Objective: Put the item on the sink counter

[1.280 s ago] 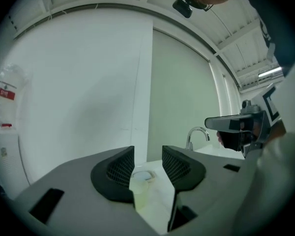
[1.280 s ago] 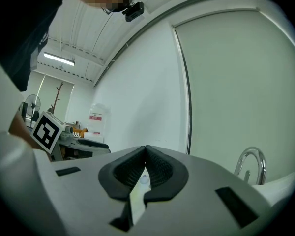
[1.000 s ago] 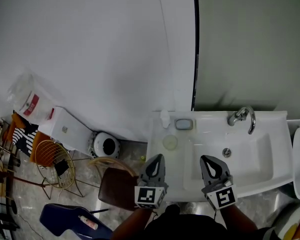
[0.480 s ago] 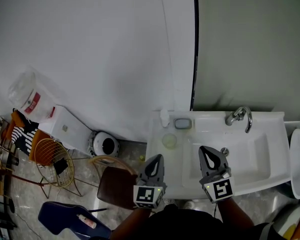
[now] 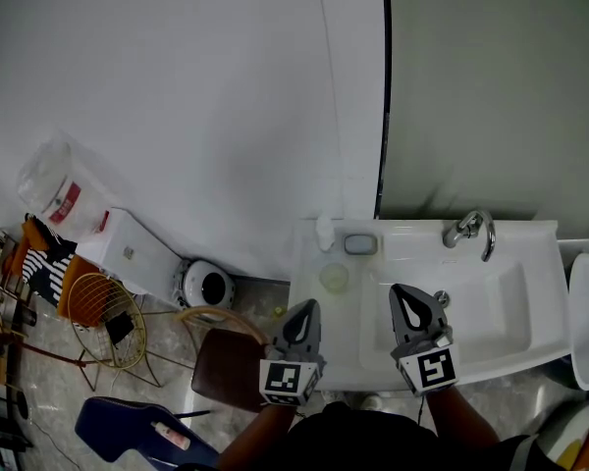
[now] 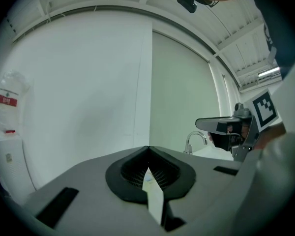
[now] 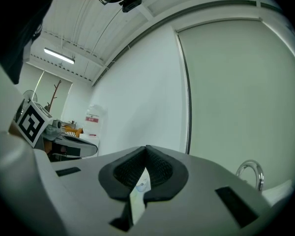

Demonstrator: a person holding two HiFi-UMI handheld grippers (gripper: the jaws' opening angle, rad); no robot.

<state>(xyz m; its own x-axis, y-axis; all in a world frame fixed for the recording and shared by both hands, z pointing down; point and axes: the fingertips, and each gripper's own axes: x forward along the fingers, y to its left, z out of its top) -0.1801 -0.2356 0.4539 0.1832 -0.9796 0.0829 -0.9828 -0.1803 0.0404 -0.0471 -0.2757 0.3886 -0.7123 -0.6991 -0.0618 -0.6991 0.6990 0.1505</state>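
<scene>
Left gripper [image 5: 307,309], right gripper [image 5: 404,294]: jaws closed, empty. Sink counter [image 5: 412,237] directly ahead (left gripper nearer flat ledge).

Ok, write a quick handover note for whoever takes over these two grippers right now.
Left gripper: jaws shut, empty, above the front edge of the sink counter.
Right gripper: jaws shut, empty, above the front of the basin.
On the counter, back left of the basin: white bottle, grey dish, and a pale round thing nearer the front.
Done: unclear; I cannot tell which thing is the item.
Left: if unplaced, find it, grasp it, set it on the counter.
</scene>
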